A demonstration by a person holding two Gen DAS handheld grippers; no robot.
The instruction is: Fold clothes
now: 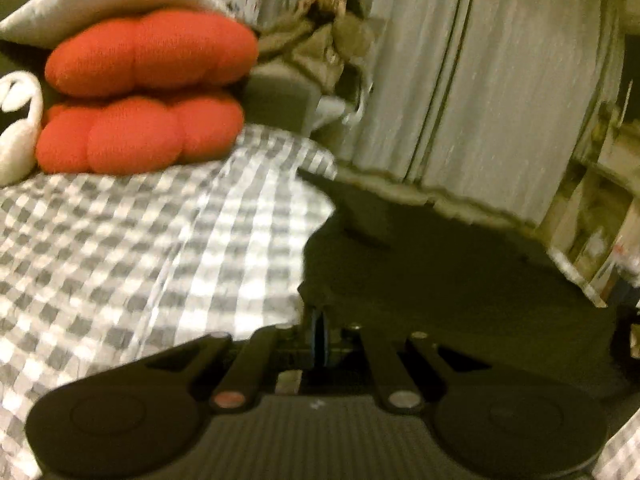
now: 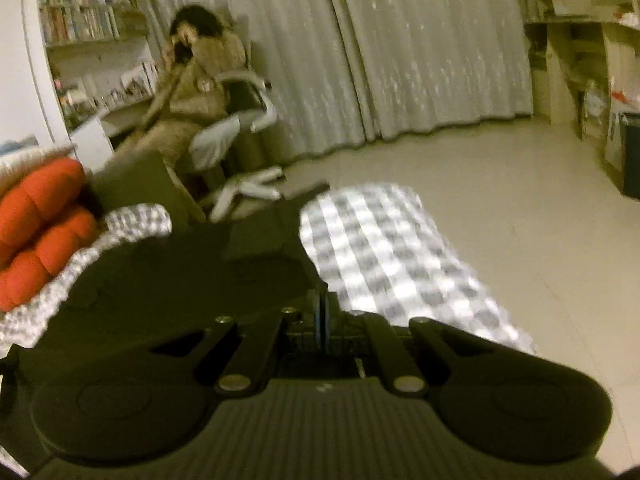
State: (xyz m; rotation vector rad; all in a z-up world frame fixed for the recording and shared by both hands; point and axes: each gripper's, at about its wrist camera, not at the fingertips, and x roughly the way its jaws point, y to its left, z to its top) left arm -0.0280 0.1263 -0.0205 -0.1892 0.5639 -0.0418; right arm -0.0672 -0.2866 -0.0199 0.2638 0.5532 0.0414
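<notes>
At the lower middle of both wrist views, the left gripper [image 1: 319, 336] and right gripper [image 2: 322, 312] have jaws pinched closed on the dark cloth garment [image 1: 440, 280] above the grey-checked bed [image 1: 120, 240], seemingly mid-fold; next, lay it flat.

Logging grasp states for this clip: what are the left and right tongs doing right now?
Left tongs: closed, pinching the edge of the dark garment.
Right tongs: closed on the same dark garment.
</notes>
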